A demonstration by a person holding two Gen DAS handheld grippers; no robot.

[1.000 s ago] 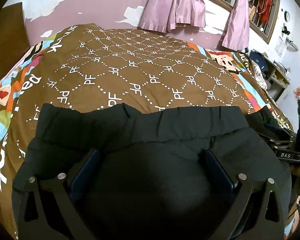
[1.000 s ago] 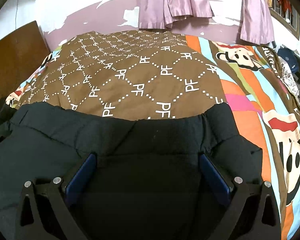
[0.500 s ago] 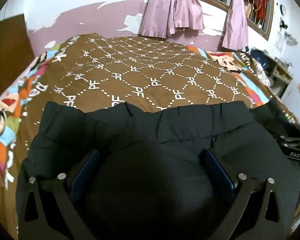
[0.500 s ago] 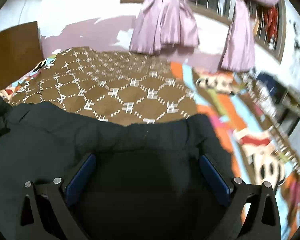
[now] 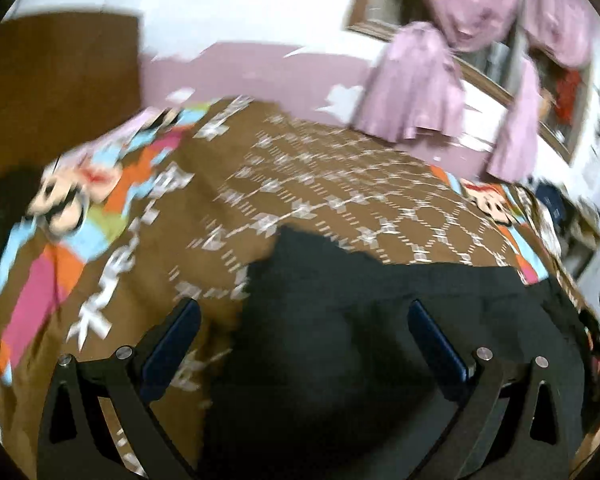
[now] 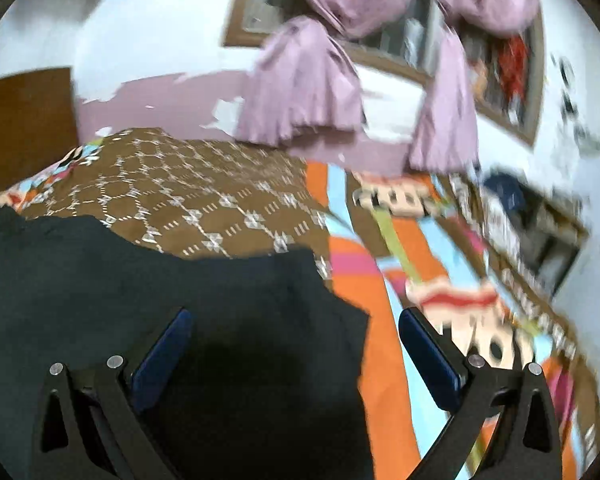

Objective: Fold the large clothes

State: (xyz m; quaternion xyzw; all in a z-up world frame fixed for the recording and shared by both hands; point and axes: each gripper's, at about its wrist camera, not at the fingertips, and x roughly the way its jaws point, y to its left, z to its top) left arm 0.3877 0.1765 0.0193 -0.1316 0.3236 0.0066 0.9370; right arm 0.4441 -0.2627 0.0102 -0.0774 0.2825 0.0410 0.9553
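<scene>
A large black padded garment (image 5: 380, 320) lies on the bed; it also shows in the right wrist view (image 6: 180, 300). My left gripper (image 5: 304, 312) is open above the garment's left edge, its left finger over the bedspread, its right finger over the black cloth. My right gripper (image 6: 296, 320) is open above the garment's right edge, its right finger over the striped bedspread. Neither gripper holds anything. Both views are blurred by motion.
The bed has a brown patterned bedspread (image 5: 340, 192) with colourful cartoon borders (image 6: 380, 280). Purple curtains (image 6: 308, 88) hang on the far wall. A brown wooden panel (image 5: 60, 80) stands at the left. Cluttered shelves (image 6: 540, 232) are at the right.
Both grippers have lifted and tilted up. The left one has swung leftwards and the right one rightwards, so each now sits over an outer edge of the garment.
</scene>
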